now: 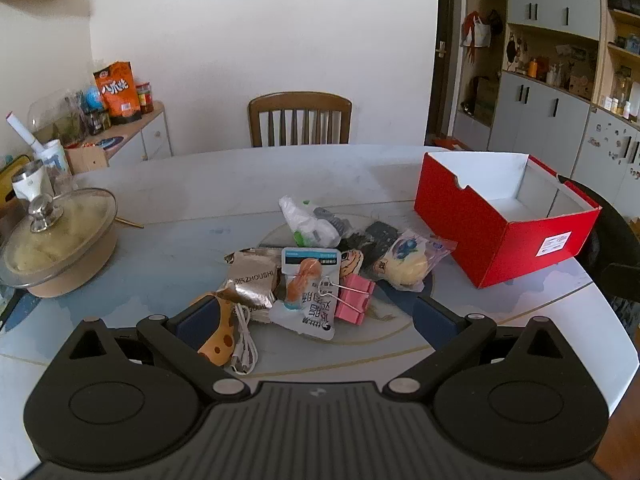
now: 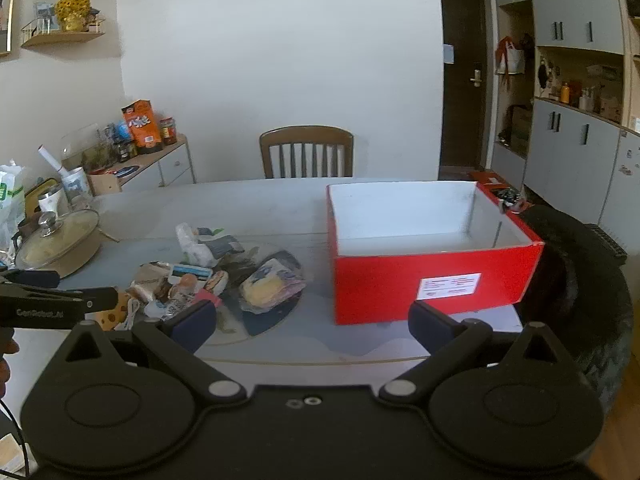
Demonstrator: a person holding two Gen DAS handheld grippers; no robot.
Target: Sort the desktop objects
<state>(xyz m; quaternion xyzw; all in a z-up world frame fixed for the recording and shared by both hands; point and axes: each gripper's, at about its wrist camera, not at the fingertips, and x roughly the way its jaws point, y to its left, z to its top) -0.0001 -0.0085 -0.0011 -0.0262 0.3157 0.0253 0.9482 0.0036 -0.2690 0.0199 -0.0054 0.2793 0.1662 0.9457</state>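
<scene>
a home dining room. a wooden chair (image 1: 300,119) faces the worktop (image 1: 224,184). a lidded pot (image 1: 56,240) and grey cupboards (image 1: 552,120) stand nearby.

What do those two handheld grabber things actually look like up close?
Both are matte black plastic. The left gripper and right gripper each have two round discs, angled link arms with silver pivot pins, and dark navy pads on the jaws. From the right view, the left one shows faint white lettering on its side, too blurred to read.
</scene>
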